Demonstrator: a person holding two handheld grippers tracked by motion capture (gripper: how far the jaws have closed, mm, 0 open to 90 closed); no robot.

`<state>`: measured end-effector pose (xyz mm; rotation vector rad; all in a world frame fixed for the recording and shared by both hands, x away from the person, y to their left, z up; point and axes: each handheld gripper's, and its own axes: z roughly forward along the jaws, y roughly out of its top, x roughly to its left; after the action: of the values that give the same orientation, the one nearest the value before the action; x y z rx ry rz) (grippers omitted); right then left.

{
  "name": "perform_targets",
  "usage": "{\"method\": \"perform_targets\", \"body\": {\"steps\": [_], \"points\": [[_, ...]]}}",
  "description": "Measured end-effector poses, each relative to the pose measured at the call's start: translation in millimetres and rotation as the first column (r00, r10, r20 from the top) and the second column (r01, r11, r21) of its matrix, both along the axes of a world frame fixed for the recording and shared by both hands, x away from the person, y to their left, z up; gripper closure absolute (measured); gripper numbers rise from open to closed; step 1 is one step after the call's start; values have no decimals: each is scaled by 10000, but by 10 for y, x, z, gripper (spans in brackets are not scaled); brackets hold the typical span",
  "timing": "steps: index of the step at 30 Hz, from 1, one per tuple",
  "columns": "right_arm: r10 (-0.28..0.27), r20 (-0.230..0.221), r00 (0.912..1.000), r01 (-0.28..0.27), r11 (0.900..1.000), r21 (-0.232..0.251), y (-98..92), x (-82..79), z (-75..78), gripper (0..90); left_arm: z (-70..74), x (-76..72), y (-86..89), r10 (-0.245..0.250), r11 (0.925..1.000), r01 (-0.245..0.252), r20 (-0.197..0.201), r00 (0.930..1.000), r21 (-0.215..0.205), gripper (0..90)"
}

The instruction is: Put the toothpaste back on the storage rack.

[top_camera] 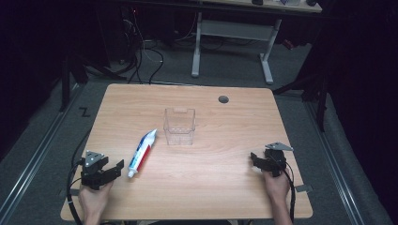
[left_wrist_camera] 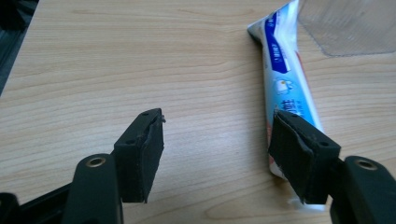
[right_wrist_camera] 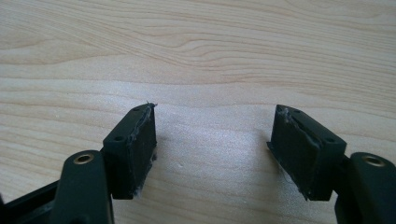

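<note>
The toothpaste tube (top_camera: 142, 153) lies flat on the table (top_camera: 211, 187), just left of the clear container (top_camera: 179, 126), cap toward the person. The left gripper (top_camera: 112, 169) rests near the cap, jaws apart, empty. The right gripper (top_camera: 256, 161), well right of the container, also stands apart, empty. Both likely await a pick.

The left hand (top_camera: 94, 199) comes in from the bottom edge at the near left corner of the table (top_camera: 197, 187), holding the left gripper (top_camera: 112, 169) with its jaws spread wide apart and nothing between them. The right hand (top_camera: 277, 185) holds the right gripper (top_camera: 256, 161) near the right edge, its jaws likewise wide apart and empty, pointing leftward just above the wood.
</note>
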<state>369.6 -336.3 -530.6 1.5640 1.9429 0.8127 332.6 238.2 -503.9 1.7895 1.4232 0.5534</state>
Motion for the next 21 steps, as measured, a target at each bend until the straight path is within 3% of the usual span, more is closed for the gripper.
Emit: {"method": "perform_targets", "body": {"steps": [21], "points": [[20,4,10000,-20,10000,-13,-2,0,0,314,195,45,-283,-923,9950,918,103,9957,397,329]]}}
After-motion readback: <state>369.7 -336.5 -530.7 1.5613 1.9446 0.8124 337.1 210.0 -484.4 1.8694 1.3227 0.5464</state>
